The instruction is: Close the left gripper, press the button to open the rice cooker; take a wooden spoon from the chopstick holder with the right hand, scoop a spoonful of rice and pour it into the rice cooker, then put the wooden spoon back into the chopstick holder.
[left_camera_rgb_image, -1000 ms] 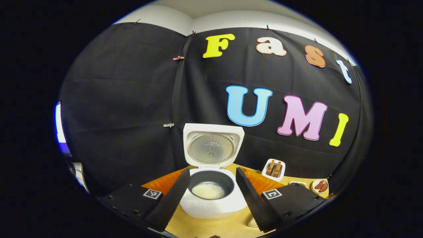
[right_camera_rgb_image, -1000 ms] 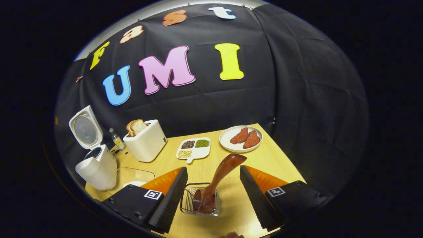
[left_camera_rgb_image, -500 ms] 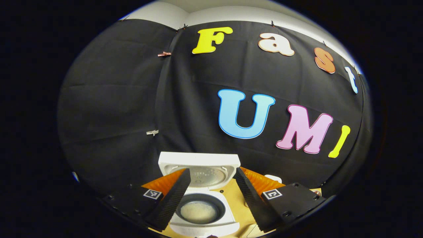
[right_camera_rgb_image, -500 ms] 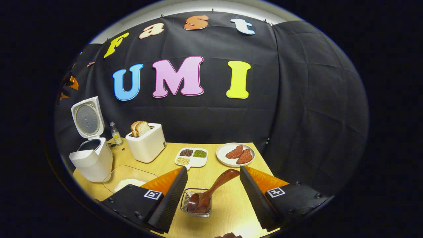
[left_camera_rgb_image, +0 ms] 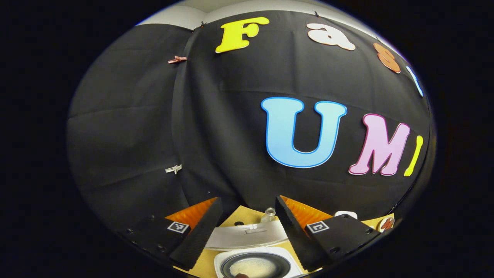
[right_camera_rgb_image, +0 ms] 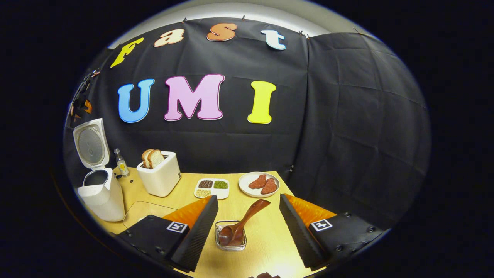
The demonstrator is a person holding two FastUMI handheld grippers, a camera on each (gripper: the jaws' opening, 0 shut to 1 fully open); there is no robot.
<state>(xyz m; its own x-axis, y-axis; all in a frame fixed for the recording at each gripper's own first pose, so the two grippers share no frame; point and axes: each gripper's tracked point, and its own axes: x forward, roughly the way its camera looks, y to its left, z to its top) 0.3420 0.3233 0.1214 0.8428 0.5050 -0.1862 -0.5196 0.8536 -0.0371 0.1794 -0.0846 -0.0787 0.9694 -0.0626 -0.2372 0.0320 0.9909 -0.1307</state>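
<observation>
The booth is enclosed by creased black cloth (right_camera_rgb_image: 347, 116) pinned up with small clips (left_camera_rgb_image: 176, 60) below a pale wall strip (right_camera_rgb_image: 231, 9), and a light wooden bench (right_camera_rgb_image: 266, 239) is brightly lit.

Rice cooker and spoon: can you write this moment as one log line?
rice cooker: lid open | wooden spoon: in chopstick holder | right gripper: jaws open, holding nothing | left gripper: jaws open

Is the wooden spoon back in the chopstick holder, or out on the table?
In. The wooden spoon rests bowl-down inside the chopstick holder, its handle leaning out over the rim; the right gripper is open, not touching it.
</observation>
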